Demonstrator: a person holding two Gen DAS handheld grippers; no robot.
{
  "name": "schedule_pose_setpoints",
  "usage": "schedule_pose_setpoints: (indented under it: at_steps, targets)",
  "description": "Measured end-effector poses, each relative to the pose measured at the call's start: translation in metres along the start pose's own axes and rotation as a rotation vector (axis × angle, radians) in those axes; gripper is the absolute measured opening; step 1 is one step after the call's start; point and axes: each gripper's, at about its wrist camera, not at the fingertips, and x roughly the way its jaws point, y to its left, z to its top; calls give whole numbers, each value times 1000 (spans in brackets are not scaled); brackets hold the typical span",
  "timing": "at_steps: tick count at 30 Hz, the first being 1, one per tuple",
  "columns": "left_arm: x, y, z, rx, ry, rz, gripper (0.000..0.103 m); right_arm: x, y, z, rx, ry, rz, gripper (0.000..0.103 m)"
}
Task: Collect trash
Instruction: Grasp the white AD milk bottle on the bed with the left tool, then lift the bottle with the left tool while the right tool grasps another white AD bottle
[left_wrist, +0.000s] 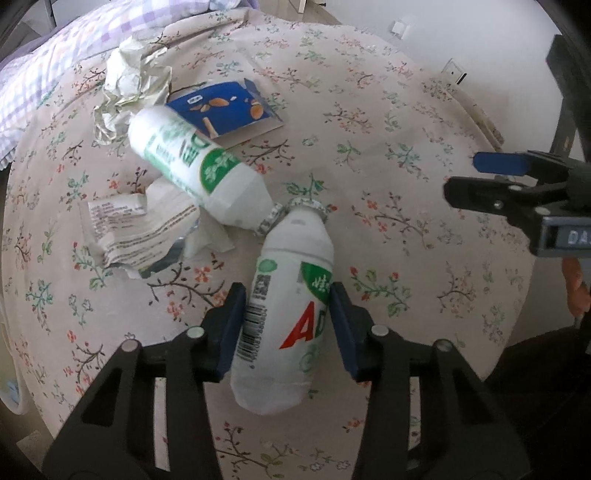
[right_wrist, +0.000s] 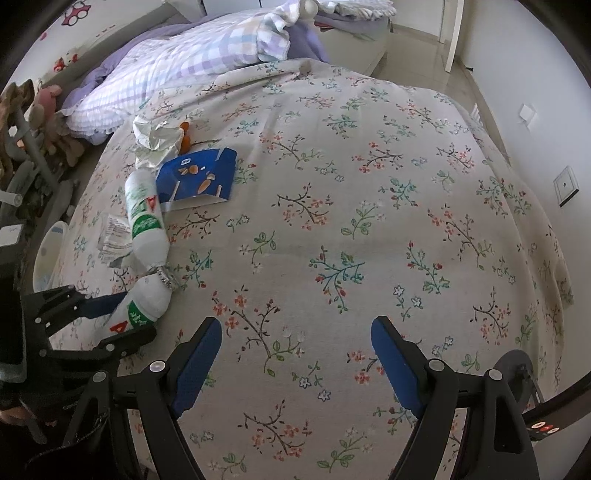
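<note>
Trash lies on a floral bedspread (left_wrist: 369, 129). My left gripper (left_wrist: 286, 317) is shut on a white AD bottle (left_wrist: 288, 314), its blue pads pressing both sides. A second white bottle (left_wrist: 192, 166) lies beyond it, the two caps touching. A blue snack carton (left_wrist: 229, 107), crumpled paper (left_wrist: 133, 85) and a torn white wrapper (left_wrist: 136, 229) lie around it. My right gripper (right_wrist: 295, 354) is open and empty over bare bedspread; it shows in the left wrist view (left_wrist: 461, 173) at the right. The held bottle (right_wrist: 144, 302) shows at lower left in the right wrist view.
A purple checked quilt (right_wrist: 177, 62) covers the bed's far end. Stuffed toys (right_wrist: 48, 110) sit at the left edge of the bed. An orange object (right_wrist: 184, 138) lies beside the crumpled paper (right_wrist: 155, 142). A white wall with outlets (right_wrist: 565, 184) runs along the right.
</note>
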Motion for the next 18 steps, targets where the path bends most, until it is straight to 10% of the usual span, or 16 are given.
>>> schedule_pose_setpoints:
  at_steps: [18]
  targets:
    - [-62,48,-12,-171,-148,8,47,7,17,13,38,-2,40,84]
